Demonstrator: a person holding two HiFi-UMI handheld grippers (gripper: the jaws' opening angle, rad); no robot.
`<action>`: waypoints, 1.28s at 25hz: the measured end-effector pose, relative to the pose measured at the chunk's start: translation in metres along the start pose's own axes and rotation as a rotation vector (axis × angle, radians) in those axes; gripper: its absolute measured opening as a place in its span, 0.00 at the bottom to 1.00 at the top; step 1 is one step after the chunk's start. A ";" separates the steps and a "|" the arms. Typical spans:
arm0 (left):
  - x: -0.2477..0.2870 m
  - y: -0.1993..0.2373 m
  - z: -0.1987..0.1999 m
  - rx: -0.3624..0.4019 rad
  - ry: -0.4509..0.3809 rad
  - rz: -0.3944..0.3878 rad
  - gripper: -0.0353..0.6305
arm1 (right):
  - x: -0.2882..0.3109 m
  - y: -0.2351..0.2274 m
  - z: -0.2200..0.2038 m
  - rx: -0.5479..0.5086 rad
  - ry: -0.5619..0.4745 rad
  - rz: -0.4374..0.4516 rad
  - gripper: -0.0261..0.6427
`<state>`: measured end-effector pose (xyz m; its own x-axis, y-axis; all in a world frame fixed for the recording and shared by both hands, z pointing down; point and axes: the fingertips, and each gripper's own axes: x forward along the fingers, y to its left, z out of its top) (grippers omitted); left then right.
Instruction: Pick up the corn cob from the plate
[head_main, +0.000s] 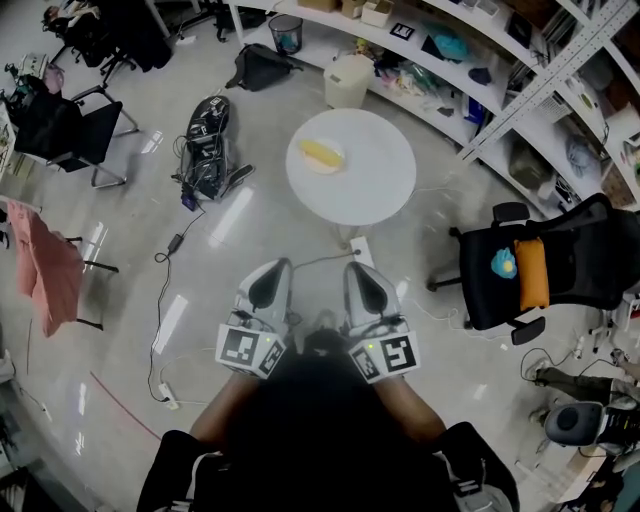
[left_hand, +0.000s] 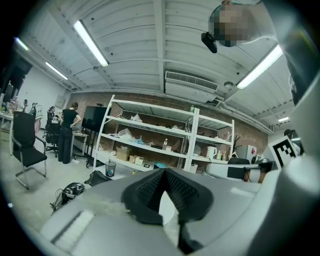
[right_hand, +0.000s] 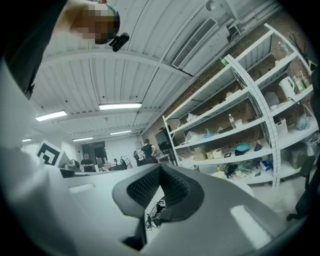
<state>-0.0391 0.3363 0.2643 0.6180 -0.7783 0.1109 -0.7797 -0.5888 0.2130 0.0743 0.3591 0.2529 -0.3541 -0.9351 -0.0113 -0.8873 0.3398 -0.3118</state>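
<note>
The corn cob (head_main: 320, 153) lies on its plate (head_main: 306, 166), far ahead of the left gripper (head_main: 272, 275) and right gripper (head_main: 358, 272). Both are pinched closed and empty.

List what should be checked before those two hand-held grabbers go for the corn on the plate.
1. Corn cob lies on the plate: ok.
2. Plate sits on the table with nothing else beside it: ok.
3. Left gripper empty: ok.
4. Right gripper empty: ok.
5. Jaws apart, ready to grab: not ok, both are shut.
6. Grippers close to the corn cob: not ok, both are well short of the table.
</note>
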 end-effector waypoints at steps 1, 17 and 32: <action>0.002 0.003 0.001 -0.001 0.000 0.002 0.06 | 0.003 0.000 0.000 0.000 0.000 0.001 0.05; 0.074 0.073 0.027 0.014 -0.001 -0.107 0.06 | 0.096 -0.020 0.007 -0.021 -0.034 -0.098 0.05; 0.125 0.166 0.055 -0.015 0.021 -0.225 0.06 | 0.187 -0.019 0.003 -0.035 -0.033 -0.250 0.05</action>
<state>-0.0967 0.1294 0.2602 0.7782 -0.6229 0.0796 -0.6206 -0.7436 0.2489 0.0255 0.1775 0.2535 -0.1134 -0.9931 0.0312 -0.9560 0.1005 -0.2757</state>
